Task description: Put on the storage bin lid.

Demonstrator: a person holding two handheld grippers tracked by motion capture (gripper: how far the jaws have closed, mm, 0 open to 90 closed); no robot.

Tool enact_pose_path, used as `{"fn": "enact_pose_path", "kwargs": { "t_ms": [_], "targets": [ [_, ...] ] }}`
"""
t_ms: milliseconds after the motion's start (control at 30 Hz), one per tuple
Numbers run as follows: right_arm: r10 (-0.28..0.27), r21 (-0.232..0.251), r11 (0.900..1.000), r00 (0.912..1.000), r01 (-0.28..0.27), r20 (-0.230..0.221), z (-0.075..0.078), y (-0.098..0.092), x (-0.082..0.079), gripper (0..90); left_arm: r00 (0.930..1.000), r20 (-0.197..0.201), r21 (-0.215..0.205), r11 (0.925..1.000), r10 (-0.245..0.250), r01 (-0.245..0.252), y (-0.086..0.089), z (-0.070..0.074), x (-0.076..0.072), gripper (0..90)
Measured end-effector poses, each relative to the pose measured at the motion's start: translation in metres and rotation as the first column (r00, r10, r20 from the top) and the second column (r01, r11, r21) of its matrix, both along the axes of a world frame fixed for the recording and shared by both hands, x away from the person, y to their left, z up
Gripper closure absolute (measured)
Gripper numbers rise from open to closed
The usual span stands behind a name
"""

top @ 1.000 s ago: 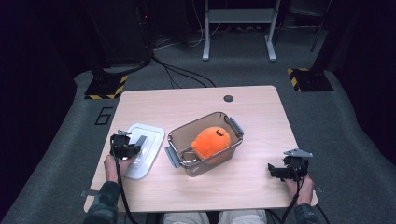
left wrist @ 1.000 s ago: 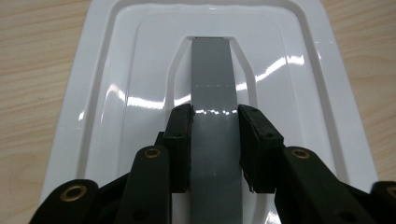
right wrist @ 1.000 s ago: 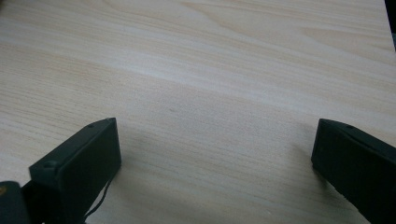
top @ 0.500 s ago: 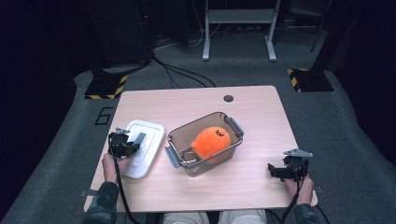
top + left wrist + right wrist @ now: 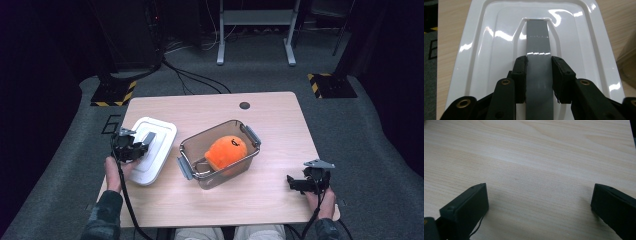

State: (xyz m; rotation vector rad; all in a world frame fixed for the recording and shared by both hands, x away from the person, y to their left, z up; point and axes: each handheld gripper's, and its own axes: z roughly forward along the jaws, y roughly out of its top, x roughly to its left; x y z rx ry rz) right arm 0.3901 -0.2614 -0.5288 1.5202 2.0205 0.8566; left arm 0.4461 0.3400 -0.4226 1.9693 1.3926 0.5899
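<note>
Left gripper [image 5: 539, 72] clamps the grey handle strip [image 5: 537, 37] of the glossy white plastic lid [image 5: 152, 150] — near end hidden; right gripper [image 5: 539, 202] gapes wide over bare table [image 5: 536, 157].

The white lid [image 5: 499, 50] runs off the bottom edge in the left gripper view, and its grey handle strip [image 5: 537, 65] disappears between the left tool's [image 5: 538, 75] pads. In the high view the orange plush toy [image 5: 226, 151] sits half veiled behind the container's [image 5: 200, 145] smoky wall; its dark mark is too small to read.
</note>
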Motion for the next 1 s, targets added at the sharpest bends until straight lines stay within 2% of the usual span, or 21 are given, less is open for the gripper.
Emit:
{"fn": "enact_pose_path", "kwargs": {
  "t_ms": [467, 800, 1000],
  "targets": [
    [0.0, 0.0, 1.0, 1.0, 0.0, 0.0, 0.0, 0.0, 0.0, 0.4, 0.9956, 0.058, 0.005, 0.9973, -0.073, 0.073, -0.015, 0.04, -0.006, 66.2],
    [0.0, 0.001, 1.0, 1.0, 0.0, -0.001, 0.0, 0.0, 0.0, 0.4, 0.9872, 0.085, 0.026, 0.9908, -0.135, 0.133, -0.031, 0.063, -0.007, 66.2],
    [-0.003, 0.004, 1.0, 1.0, 0.003, -0.004, 0.0, 0.0, 0.0, 0.4, 0.9794, 0.096, 0.041, 0.9838, -0.178, 0.174, -0.043, 0.077, -0.007, 66.2]
  ]
}}
